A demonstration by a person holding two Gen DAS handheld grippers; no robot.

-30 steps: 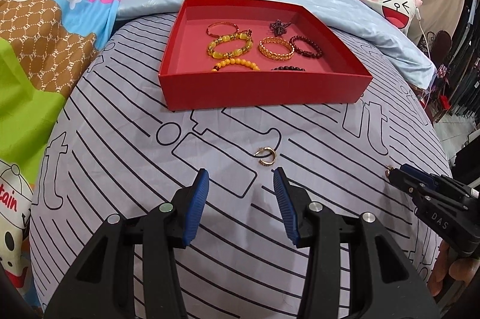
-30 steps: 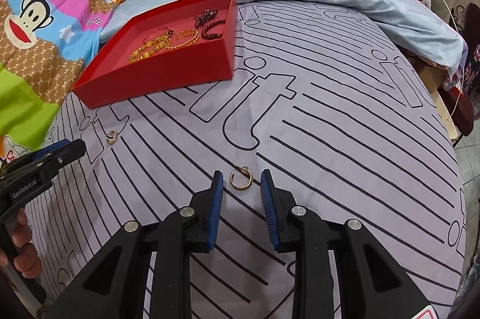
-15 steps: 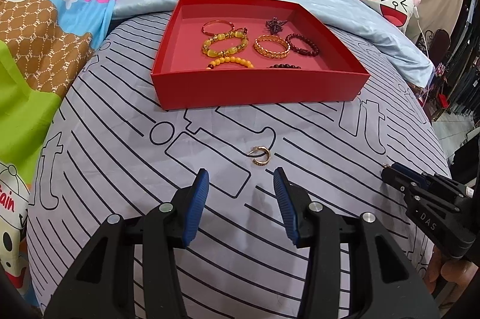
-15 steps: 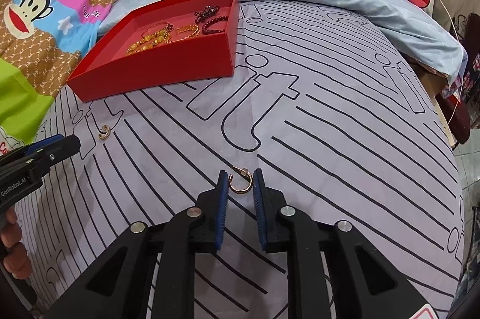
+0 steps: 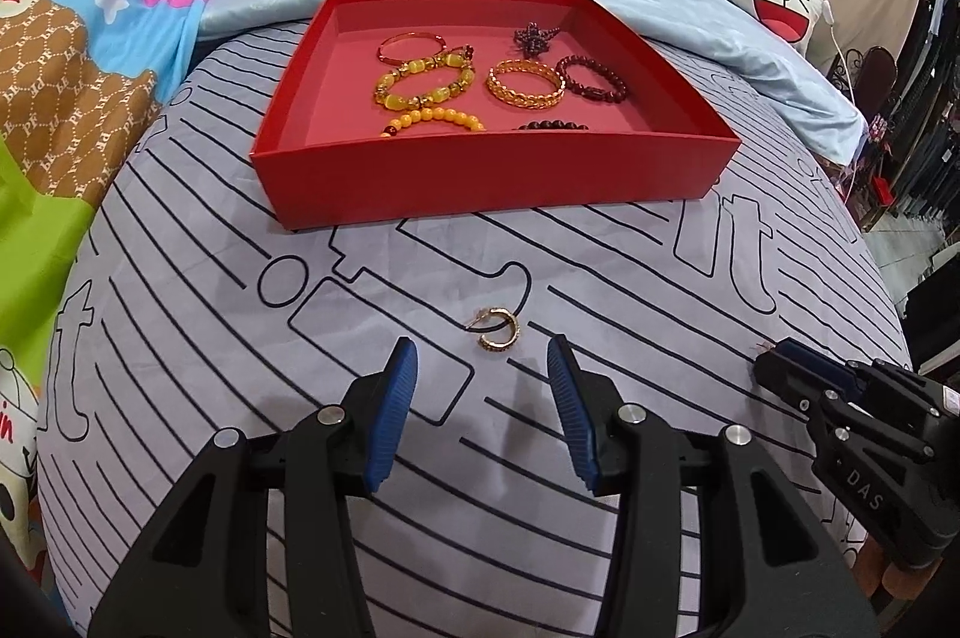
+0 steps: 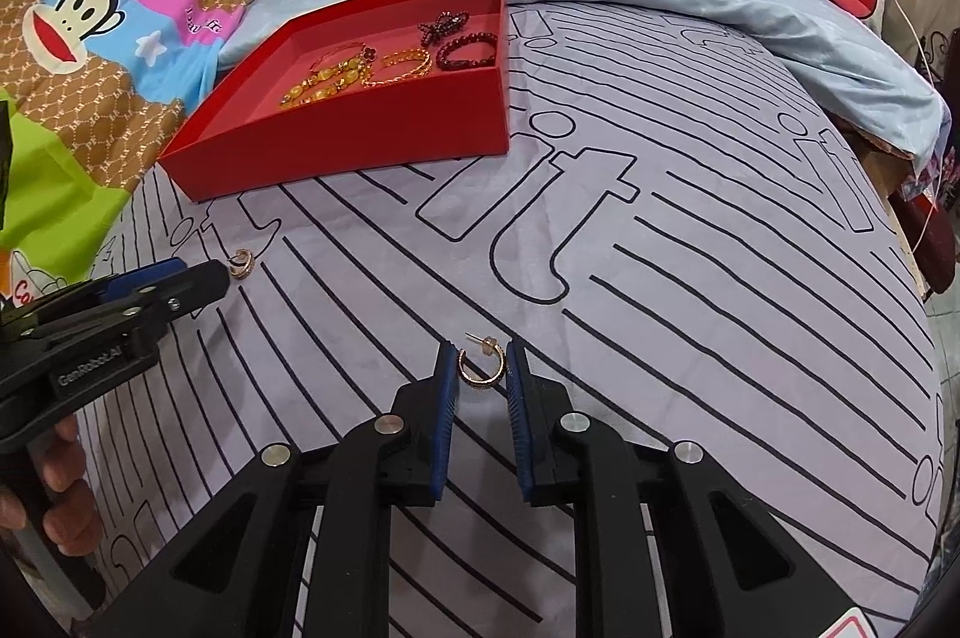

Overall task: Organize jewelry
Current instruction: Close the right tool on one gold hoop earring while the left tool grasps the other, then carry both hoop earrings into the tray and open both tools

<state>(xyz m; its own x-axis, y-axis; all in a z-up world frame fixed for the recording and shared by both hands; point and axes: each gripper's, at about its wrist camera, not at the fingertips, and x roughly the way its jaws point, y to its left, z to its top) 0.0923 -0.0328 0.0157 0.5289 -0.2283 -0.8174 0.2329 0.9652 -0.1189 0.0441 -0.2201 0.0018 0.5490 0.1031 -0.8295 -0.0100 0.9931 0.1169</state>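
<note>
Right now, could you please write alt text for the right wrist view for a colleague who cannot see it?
The right gripper pinches a gold hoop earring between its blue pads on a striped grey bedsheet. Up left, a red tray holds bracelets, and the left gripper reaches in at the left edge towards a second earring.

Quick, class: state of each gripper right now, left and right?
Left gripper: open, holding nothing; a small gold hoop earring lies just ahead of its fingertips.
Right gripper: closed on a second gold hoop earring with a post.
</note>
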